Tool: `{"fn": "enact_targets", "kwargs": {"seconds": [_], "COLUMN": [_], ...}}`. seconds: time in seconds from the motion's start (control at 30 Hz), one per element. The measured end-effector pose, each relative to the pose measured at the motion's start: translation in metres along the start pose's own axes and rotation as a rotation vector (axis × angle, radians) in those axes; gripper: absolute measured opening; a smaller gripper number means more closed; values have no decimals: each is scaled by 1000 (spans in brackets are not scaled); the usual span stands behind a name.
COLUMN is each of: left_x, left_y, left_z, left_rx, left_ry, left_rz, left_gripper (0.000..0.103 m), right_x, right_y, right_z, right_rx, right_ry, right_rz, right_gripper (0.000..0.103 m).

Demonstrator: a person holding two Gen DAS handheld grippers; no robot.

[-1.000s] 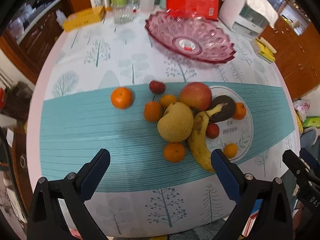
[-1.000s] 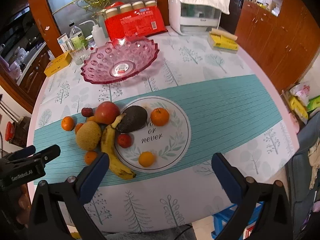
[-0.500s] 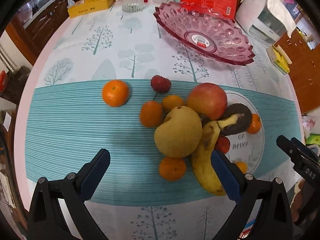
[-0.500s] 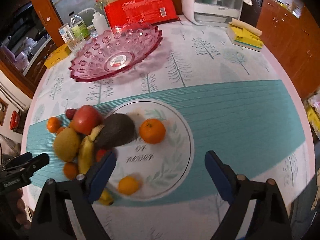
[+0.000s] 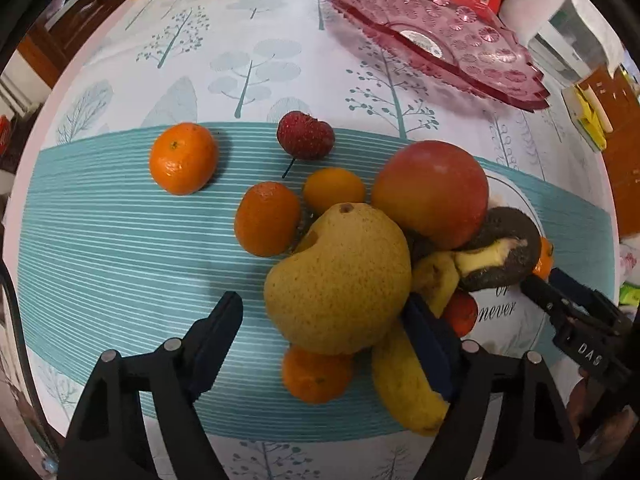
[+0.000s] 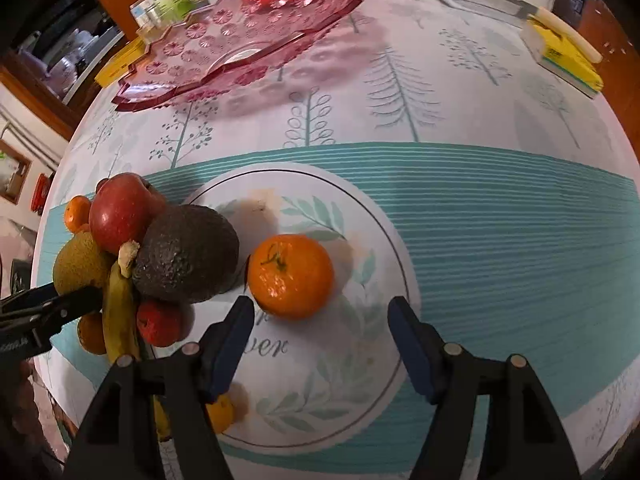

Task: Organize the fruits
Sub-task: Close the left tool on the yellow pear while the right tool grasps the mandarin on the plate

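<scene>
Both hands are reaching down to pick up fruit, probably to carry it to the scalloped pink glass bowl (image 6: 240, 40) at the far side of the table. The left gripper (image 5: 332, 320) points steeply down, its jaws closing around the speckled yellow-brown pear (image 5: 340, 276) in the fruit pile, not yet clearly pinching it. The right gripper (image 6: 320, 316), also tilted steeply down, closes just below the round orange tangerine (image 6: 290, 276) on the white printed circle (image 6: 360, 380); nothing is gripped. Next, each must sink lower and squeeze gently.
</scene>
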State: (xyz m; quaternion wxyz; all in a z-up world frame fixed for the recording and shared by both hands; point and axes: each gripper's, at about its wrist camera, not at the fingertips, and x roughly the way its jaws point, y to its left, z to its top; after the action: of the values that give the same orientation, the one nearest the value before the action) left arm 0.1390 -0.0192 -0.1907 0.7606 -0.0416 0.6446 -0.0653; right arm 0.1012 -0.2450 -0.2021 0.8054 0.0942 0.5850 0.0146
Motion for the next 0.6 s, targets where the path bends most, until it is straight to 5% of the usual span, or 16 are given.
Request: {"fn": "enact_targets", "kwargs": {"seconds": [0.27,0.37,0.6], "left_x": [7,9,9], "left_y": [1,1,-6], "left_z": [6,9,8], "left_rx": [-28,-16,2], "left_ry": [2,-2,-18], "left_rz": [-57,-71,-51], "left_gripper": [69,65,64], "right_x": [8,7,7], "right_y": [4,7,16], "right_z": [8,7,0], "right_rx": [-57,-69,-62], "right_ry": [-36,-54,-118], "right_rz": [12,49,-1], "right_gripper": [63,46,45]}}
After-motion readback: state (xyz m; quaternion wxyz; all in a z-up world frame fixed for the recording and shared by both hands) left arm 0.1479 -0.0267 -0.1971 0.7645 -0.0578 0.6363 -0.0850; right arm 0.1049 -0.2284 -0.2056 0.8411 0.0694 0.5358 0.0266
